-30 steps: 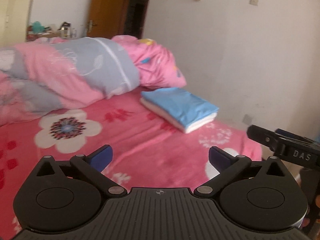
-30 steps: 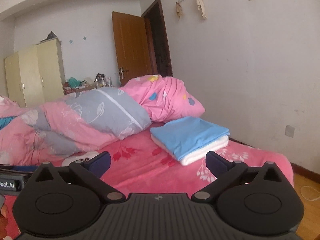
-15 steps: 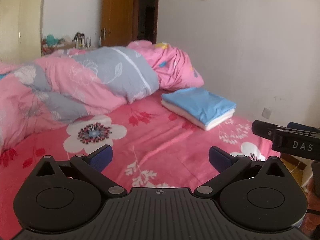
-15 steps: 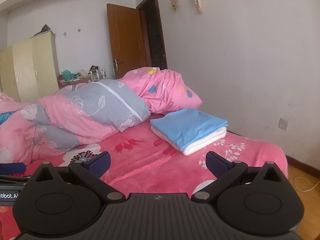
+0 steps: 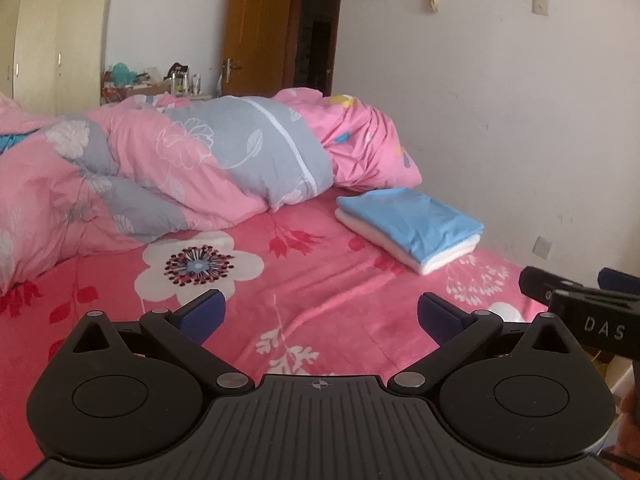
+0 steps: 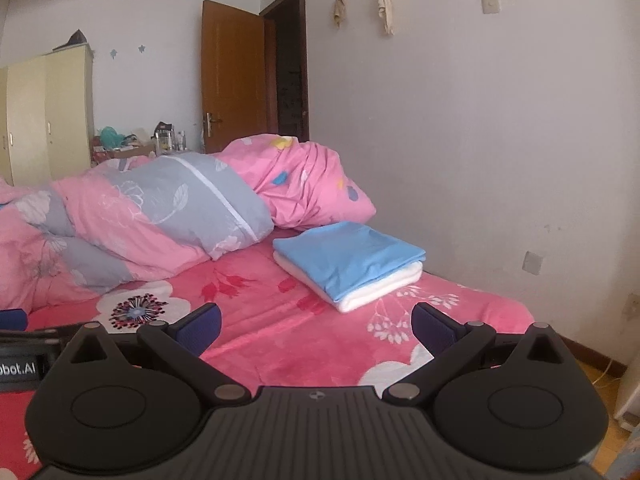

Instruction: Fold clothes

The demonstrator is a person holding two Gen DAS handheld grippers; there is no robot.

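Nearest, the left gripper (image 5: 320, 312) and right gripper (image 6: 316, 326) both hover above the bed (image 5: 320, 304) with fingers spread wide and nothing between them. Farther back, by the wall, the clothes lie already folded — a blue piece (image 6: 348, 256) stacked squarely on a white one (image 6: 380, 288), just in front of the heaped quilt (image 5: 180, 168). If the stack gets handled, I'd judge the risk is a pinch catching only the blue layer — dragging it off and undoing its folds.
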